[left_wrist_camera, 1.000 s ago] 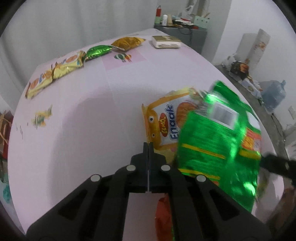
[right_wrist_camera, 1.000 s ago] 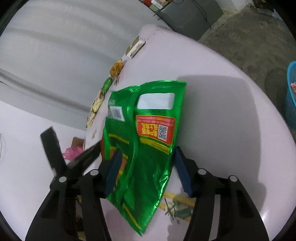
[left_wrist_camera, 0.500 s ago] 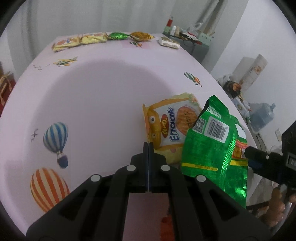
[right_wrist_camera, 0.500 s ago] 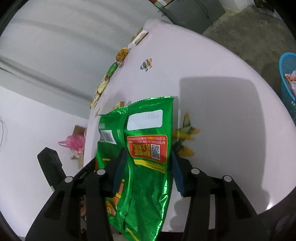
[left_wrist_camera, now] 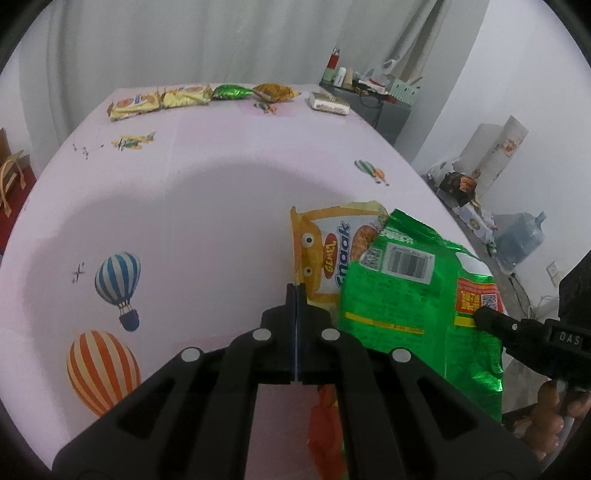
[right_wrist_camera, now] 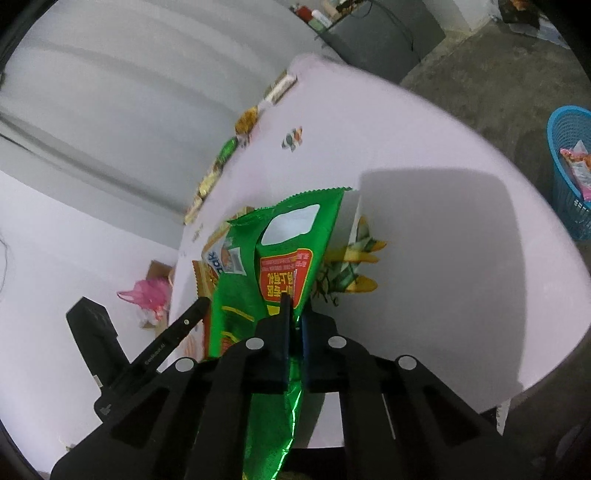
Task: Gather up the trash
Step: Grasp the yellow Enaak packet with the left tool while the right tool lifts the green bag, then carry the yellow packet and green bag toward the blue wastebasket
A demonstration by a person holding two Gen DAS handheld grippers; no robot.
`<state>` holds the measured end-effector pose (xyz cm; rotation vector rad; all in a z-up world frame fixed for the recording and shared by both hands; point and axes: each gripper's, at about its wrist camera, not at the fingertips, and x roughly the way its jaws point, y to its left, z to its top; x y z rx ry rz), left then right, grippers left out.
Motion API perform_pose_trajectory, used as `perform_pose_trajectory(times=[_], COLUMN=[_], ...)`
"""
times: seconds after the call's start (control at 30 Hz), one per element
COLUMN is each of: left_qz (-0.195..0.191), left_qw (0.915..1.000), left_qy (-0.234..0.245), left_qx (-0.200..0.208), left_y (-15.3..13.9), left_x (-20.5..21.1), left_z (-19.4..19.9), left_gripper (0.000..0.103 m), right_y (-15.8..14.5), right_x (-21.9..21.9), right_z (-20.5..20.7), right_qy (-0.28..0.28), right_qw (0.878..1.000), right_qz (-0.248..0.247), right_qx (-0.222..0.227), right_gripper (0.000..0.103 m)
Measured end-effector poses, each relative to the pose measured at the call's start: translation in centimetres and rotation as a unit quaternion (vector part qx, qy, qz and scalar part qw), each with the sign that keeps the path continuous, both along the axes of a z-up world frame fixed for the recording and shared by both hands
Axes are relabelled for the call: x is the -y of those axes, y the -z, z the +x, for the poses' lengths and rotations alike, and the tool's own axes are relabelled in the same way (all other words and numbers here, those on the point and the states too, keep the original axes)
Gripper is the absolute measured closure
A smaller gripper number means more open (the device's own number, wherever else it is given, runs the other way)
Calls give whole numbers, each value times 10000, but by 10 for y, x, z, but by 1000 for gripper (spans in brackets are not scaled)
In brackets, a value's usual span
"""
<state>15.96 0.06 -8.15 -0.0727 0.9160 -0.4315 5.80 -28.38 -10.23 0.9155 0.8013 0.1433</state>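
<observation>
A shiny green snack bag [left_wrist_camera: 413,299] with a barcode and a red label lies partly over a yellow Enaak wrapper [left_wrist_camera: 325,243] near the table's right edge. My right gripper [right_wrist_camera: 293,314] is shut on the green bag [right_wrist_camera: 280,258], pinching its lower part. My left gripper [left_wrist_camera: 296,291] is shut with nothing between its fingers, its tips just touching the yellow wrapper's near edge. The right gripper's finger shows in the left wrist view [left_wrist_camera: 517,328] on the bag's red label.
Several snack packets [left_wrist_camera: 177,98] and a white box [left_wrist_camera: 328,102] line the far edge of the pink balloon-print tablecloth [left_wrist_camera: 177,221]. A blue basket [right_wrist_camera: 570,173] holding wrappers stands on the floor to the right. A grey cabinet [right_wrist_camera: 376,33] stands behind the table.
My right gripper's fingers have closed from wide apart onto the green bag. The left gripper stayed shut and its view tilted up over the table.
</observation>
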Motion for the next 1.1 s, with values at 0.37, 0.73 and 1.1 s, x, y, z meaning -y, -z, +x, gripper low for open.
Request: perform_pose_trajectory(times=[0.37, 0.73, 1.1], left_qz=[-79, -98, 399], left_qw=[9992, 9971, 9911], left_qy=[-16, 286, 721], left_qx=[387, 693, 1050], left_y=[-37, -64, -70], left_x=[12, 49, 99], left_z=[0, -10, -27], left_gripper=[103, 103, 103], right_y=[-5, -5, 1], right_x=[51, 83, 106], right_z=[-35, -66, -86], right_qy=[559, 950, 1230], right_qw=[9966, 9909, 9860], right_qz=[436, 639, 793], right_qx=[410, 706, 796], right_gripper=[99, 100, 100])
